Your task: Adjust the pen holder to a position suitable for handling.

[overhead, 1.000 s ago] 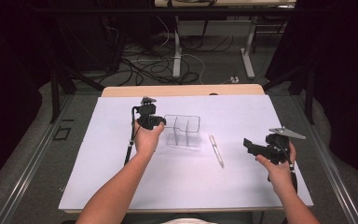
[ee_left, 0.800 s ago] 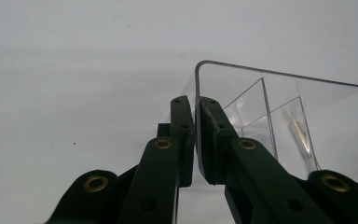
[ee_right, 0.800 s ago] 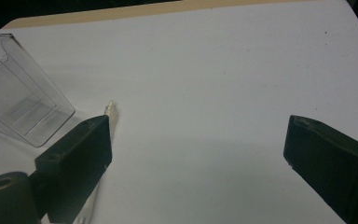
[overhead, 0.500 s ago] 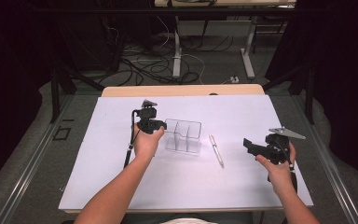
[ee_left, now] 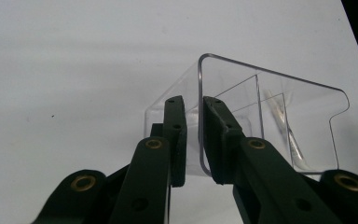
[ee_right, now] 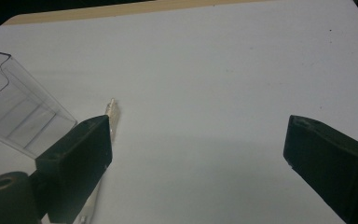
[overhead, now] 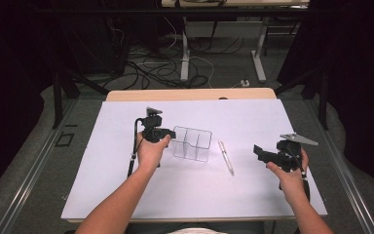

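We see the left hand-held gripper [ee_left: 193, 135], its jaws just easing apart around the clear divided organizer's [overhead: 192, 143] wall mid-tabletop [overhead: 102, 190], while the right hand-held gripper [ee_right: 196, 163] gapes wide beside the pen [overhead: 225, 157].

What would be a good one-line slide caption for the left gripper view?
Left gripper, its black jaws just easing open, straddles the wall of a clear plastic organizer on the white table.

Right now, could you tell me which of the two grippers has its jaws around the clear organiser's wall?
The left gripper: its jaws straddle the organiser wall. The right gripper stands wide open by the pen.
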